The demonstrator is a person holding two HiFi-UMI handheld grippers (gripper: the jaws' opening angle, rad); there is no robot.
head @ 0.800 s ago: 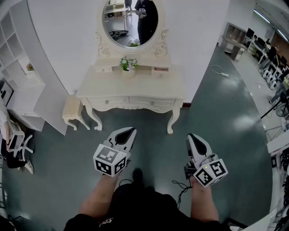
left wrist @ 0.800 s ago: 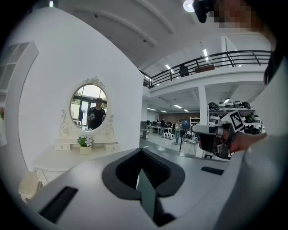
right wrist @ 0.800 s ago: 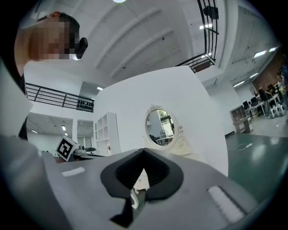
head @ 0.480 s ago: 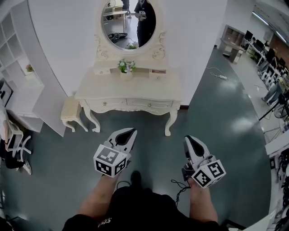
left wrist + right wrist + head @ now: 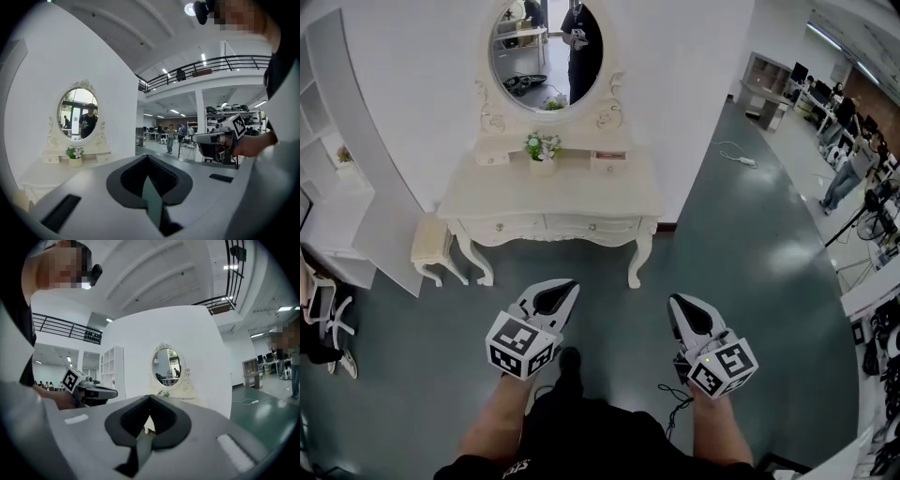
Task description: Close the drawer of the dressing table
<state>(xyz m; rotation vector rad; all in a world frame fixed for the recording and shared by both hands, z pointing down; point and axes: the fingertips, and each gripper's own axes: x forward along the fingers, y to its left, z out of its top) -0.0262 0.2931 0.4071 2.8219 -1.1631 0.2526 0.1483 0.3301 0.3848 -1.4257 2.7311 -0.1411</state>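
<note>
- Head view: the cream-white carved dressing table (image 5: 581,192) stands against the white wall, well apart from me across the dark green floor. A small cream stool (image 5: 429,246) sits just beside its left legs.
- The two wide front drawers (image 5: 546,225) look flush. The little right-hand drawer (image 5: 607,161) on the upper shelf may stand out a touch, but from here I cannot tell.
- My left gripper (image 5: 565,289) and right gripper (image 5: 682,307) hang in front of my body, pointing toward the table and touching nothing.
- Left gripper view: my jaws lie together with nothing between them. The table's oval mirror (image 5: 78,112) and its small pot of white flowers (image 5: 74,153) sit far off to the left.
- Right gripper view: these jaws are pressed fully together and are empty too. The table shows small and distant just beyond their tips.
- I judge the step in hand to be the approach, since no drawer has been touched.
- Next I need to walk close enough to see which drawer is open. Then I would set closed jaw tips flat on its front and push straight and level, so it slides home without skewing.
</note>
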